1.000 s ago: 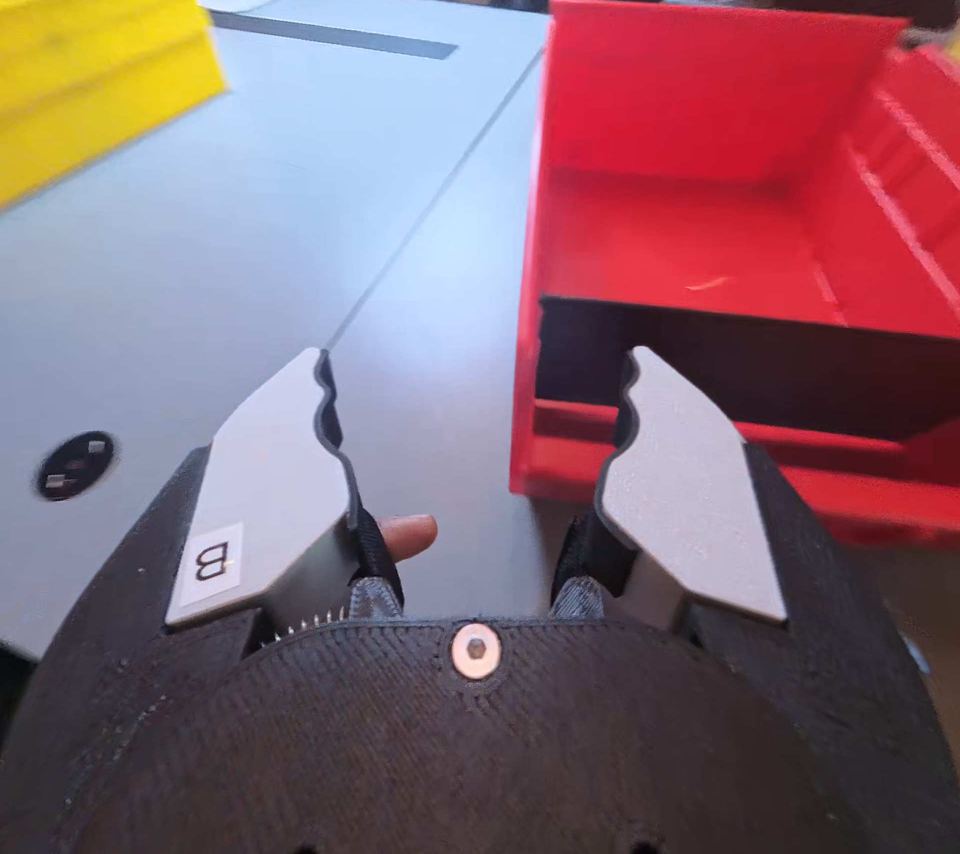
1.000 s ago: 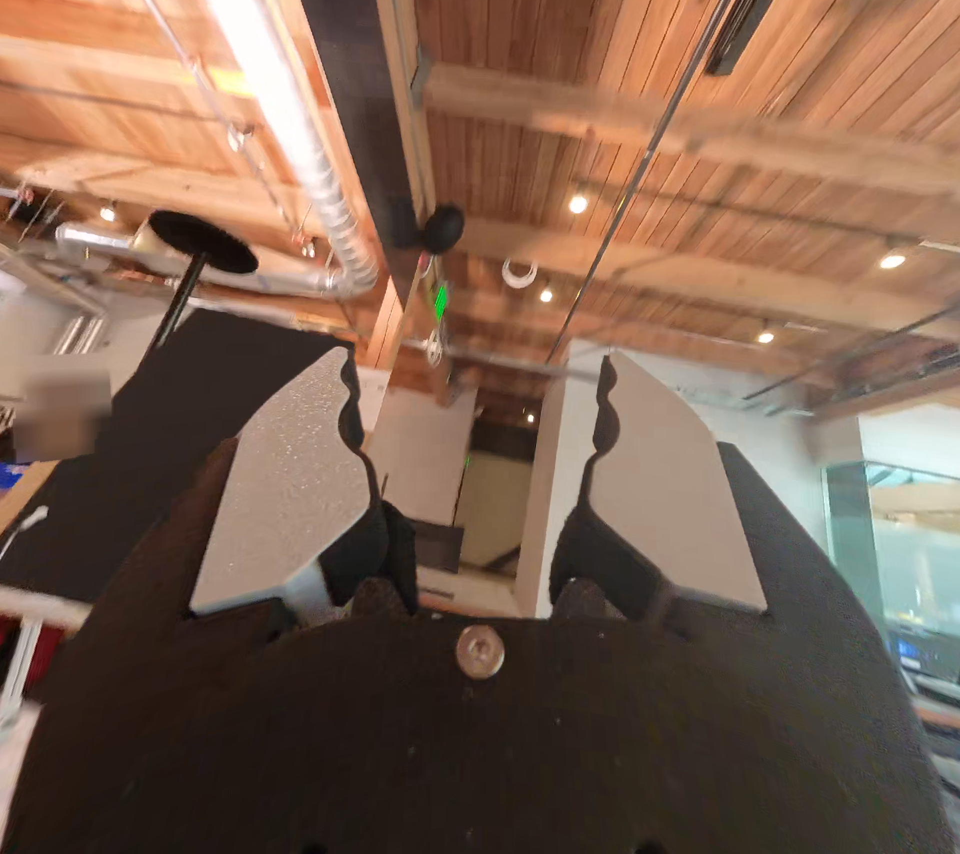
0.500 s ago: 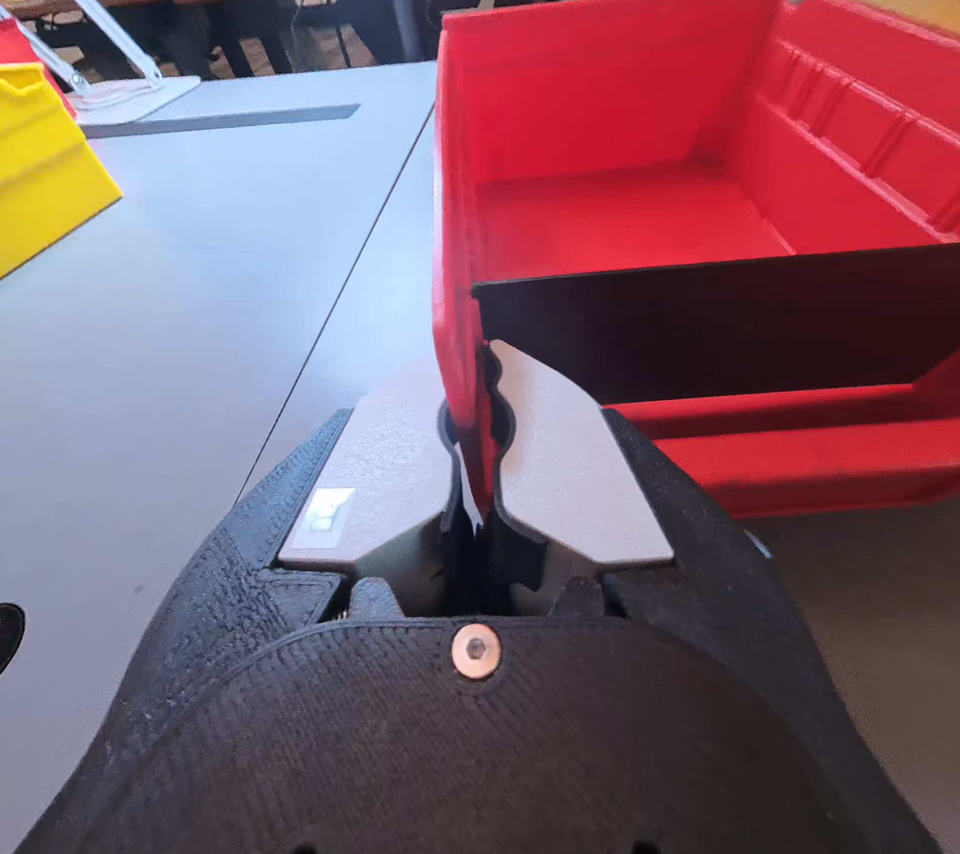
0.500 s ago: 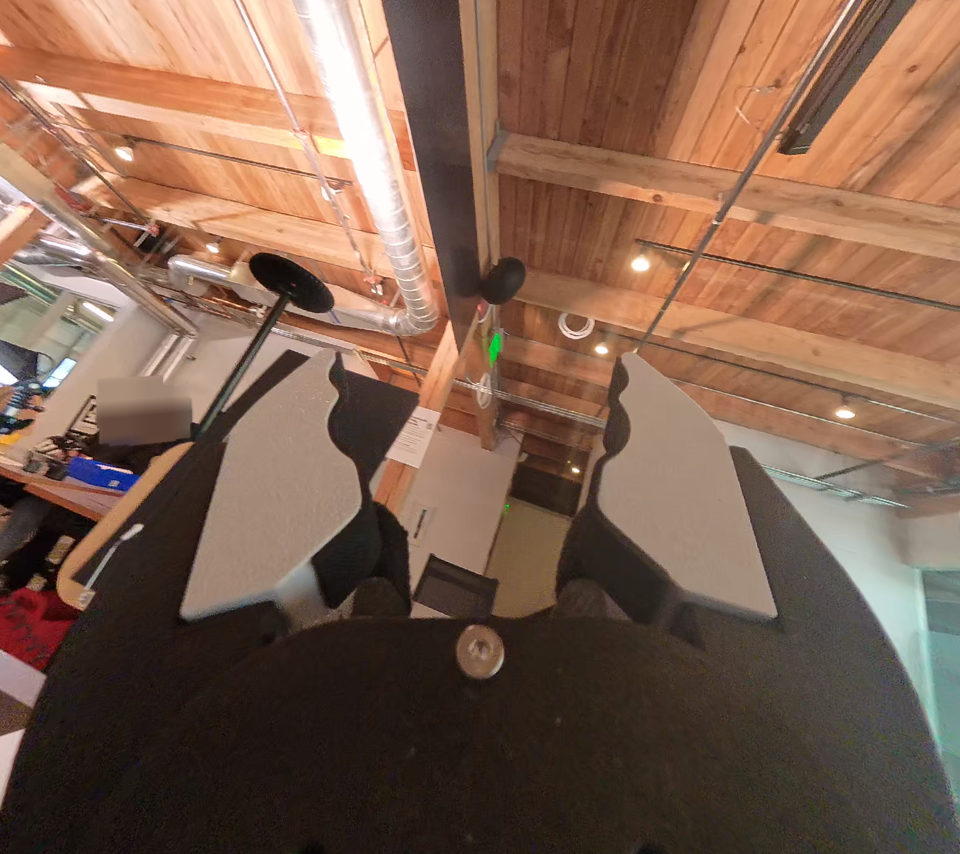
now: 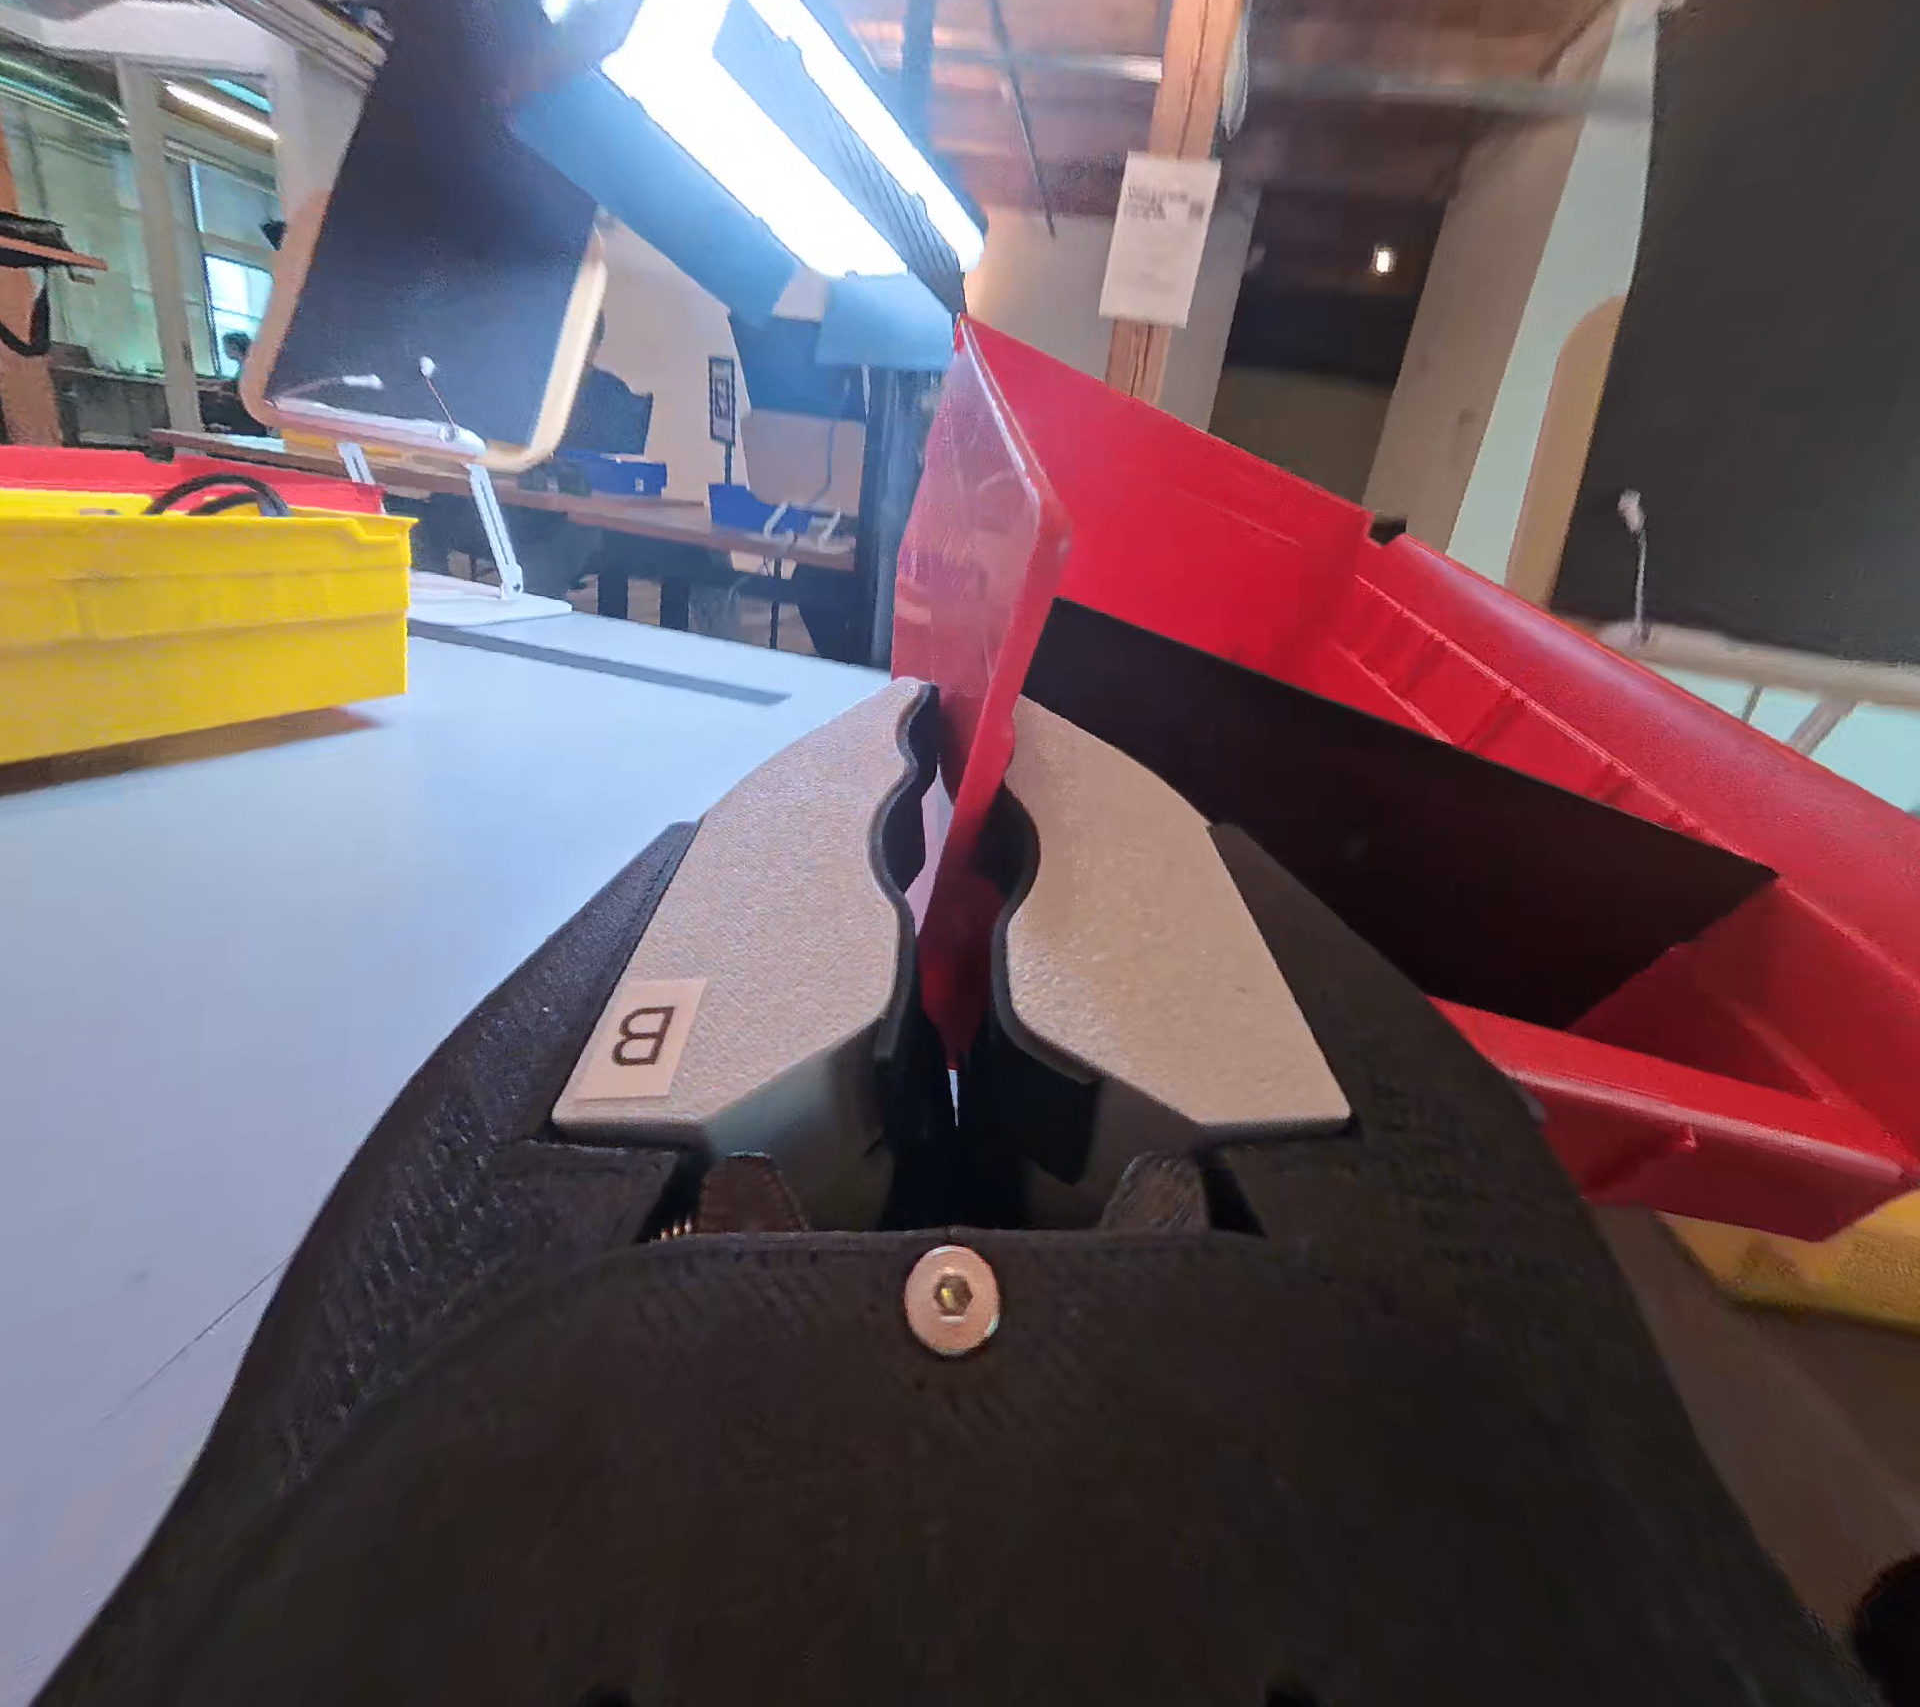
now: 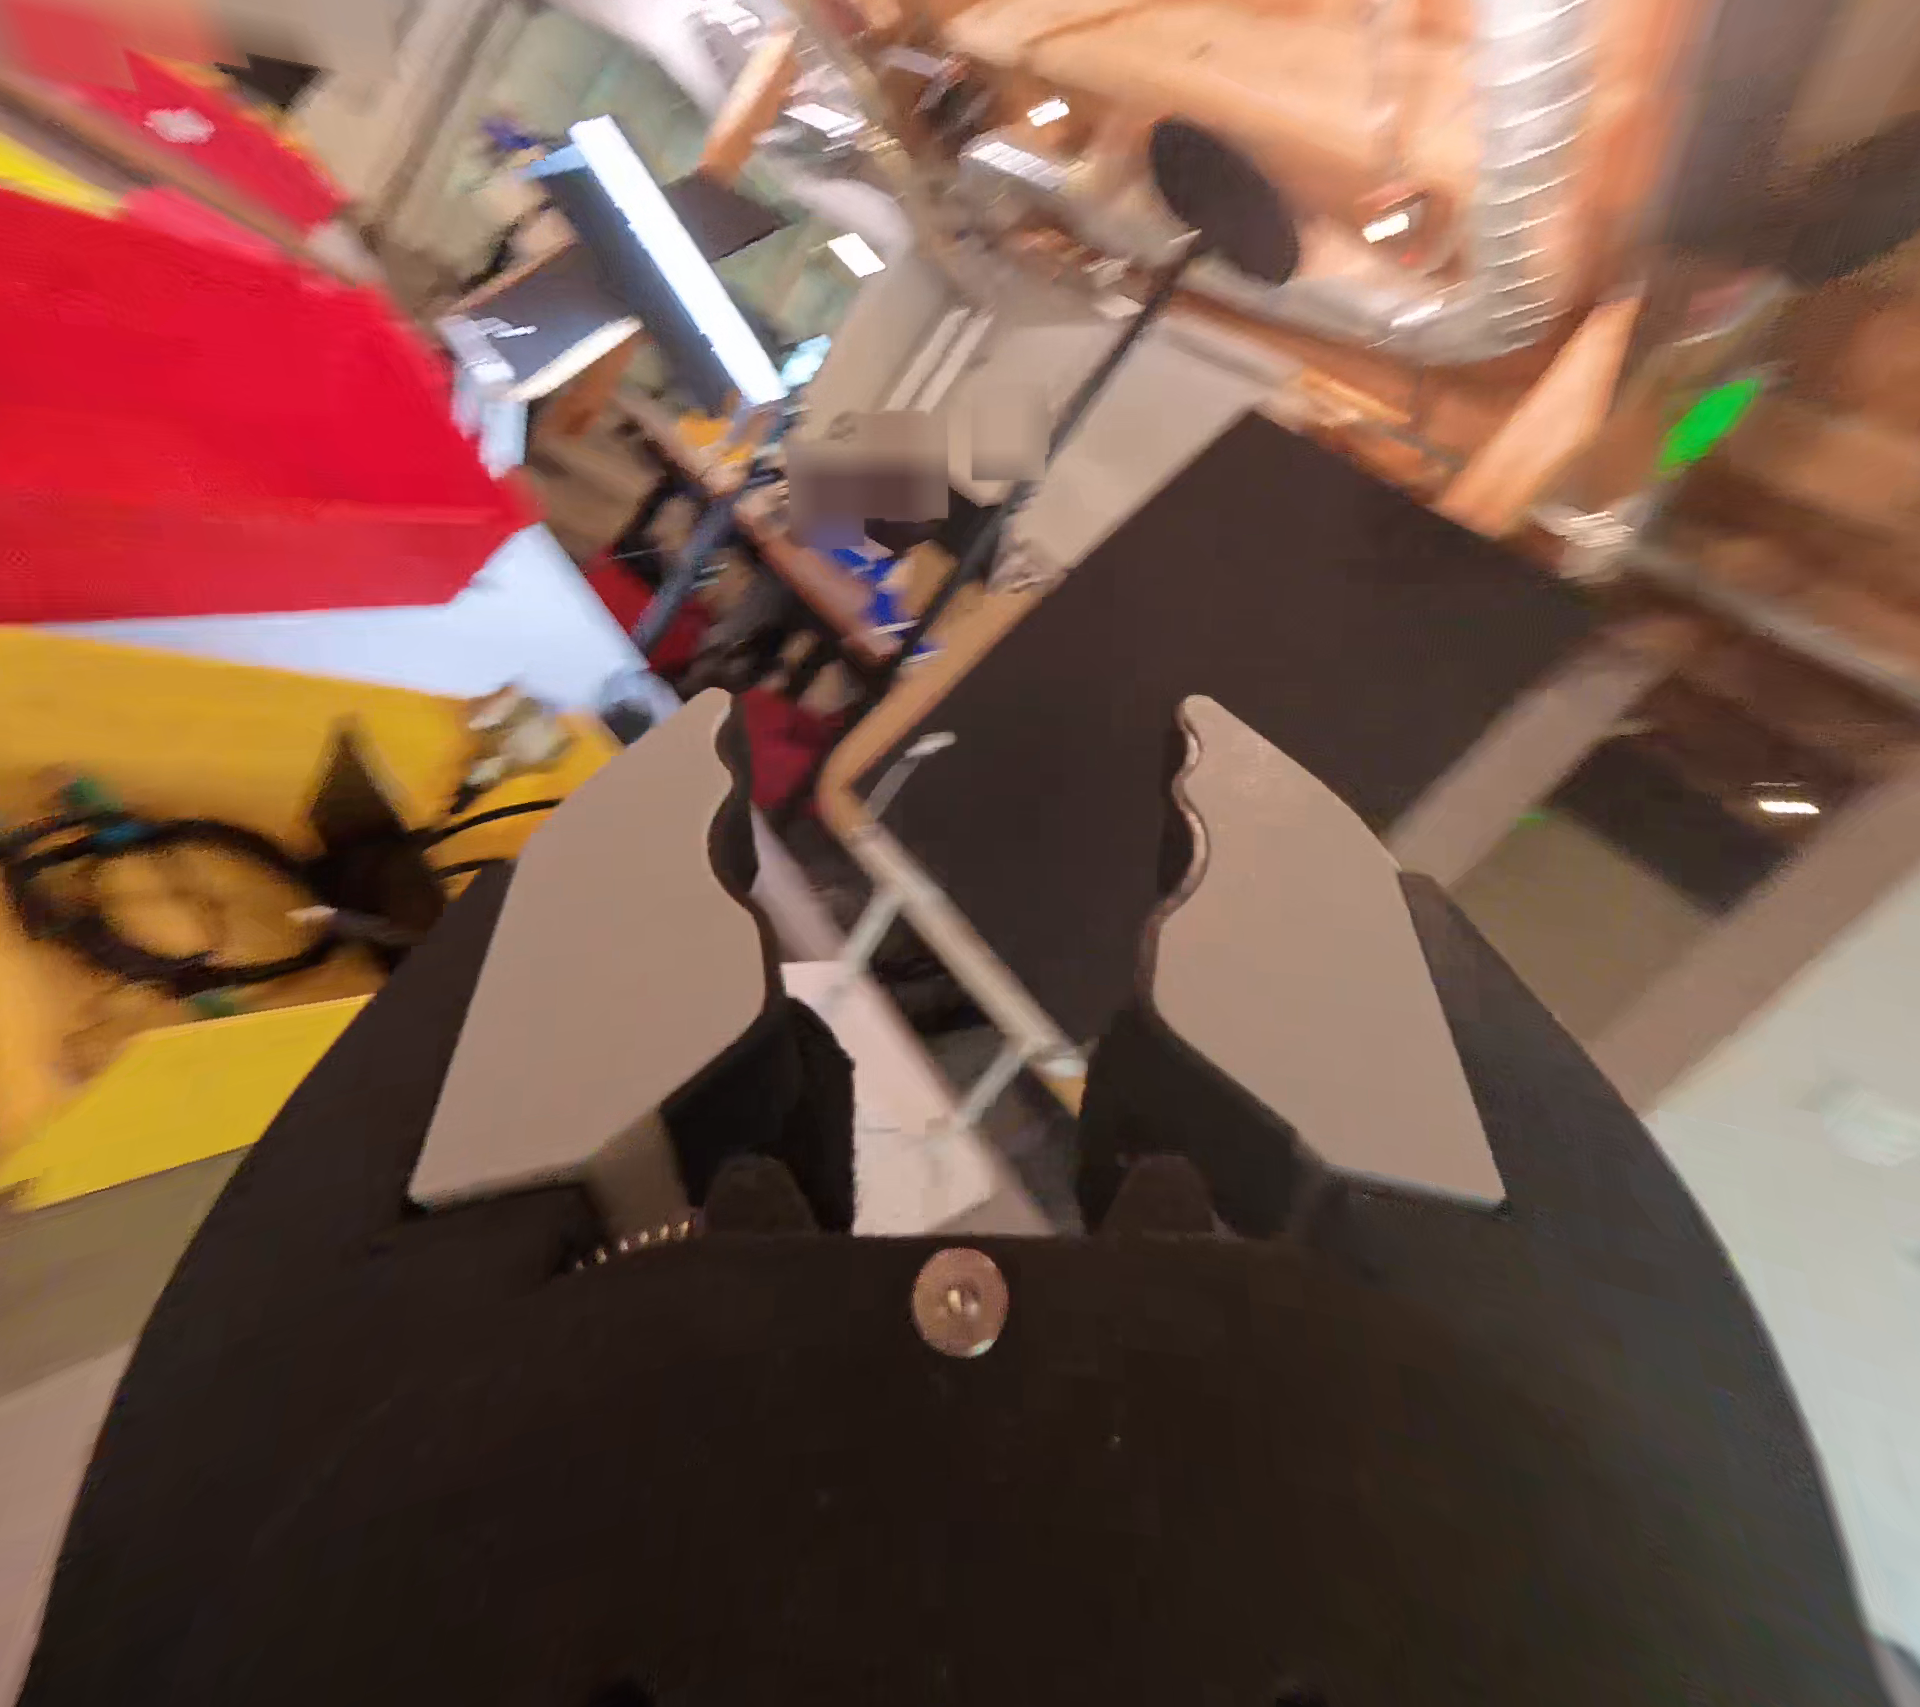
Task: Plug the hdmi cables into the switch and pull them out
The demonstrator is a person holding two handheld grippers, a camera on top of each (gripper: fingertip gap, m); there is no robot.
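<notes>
Black cables (image 6: pixel 156 909), likely the HDMI leads, lie coiled in a yellow bin (image 6: pixel 208 1065) at the left of your right wrist view; motion blur hides their plugs, and no switch can be made out in either view.

Your right gripper (image 6: pixel 956 722) is spread wide with nothing between its fingers, aimed past the counter into the blurred room.

Your left gripper (image 5: pixel 961 774) is clamped on the side wall of a red bin (image 5: pixel 1299 556). The bin sits tilted, its far end raised; its inside is in dark shadow, contents not readable, and its right end is cut off by the frame.

A second yellow bin (image 5: pixel 197 618) rests on the grey counter (image 5: pixel 364 878) to the left, a black cable loop (image 5: pixel 223 491) showing above its rim; the rest is hidden inside.

A lit lamp panel (image 5: pixel 758 119) hangs behind.
</notes>
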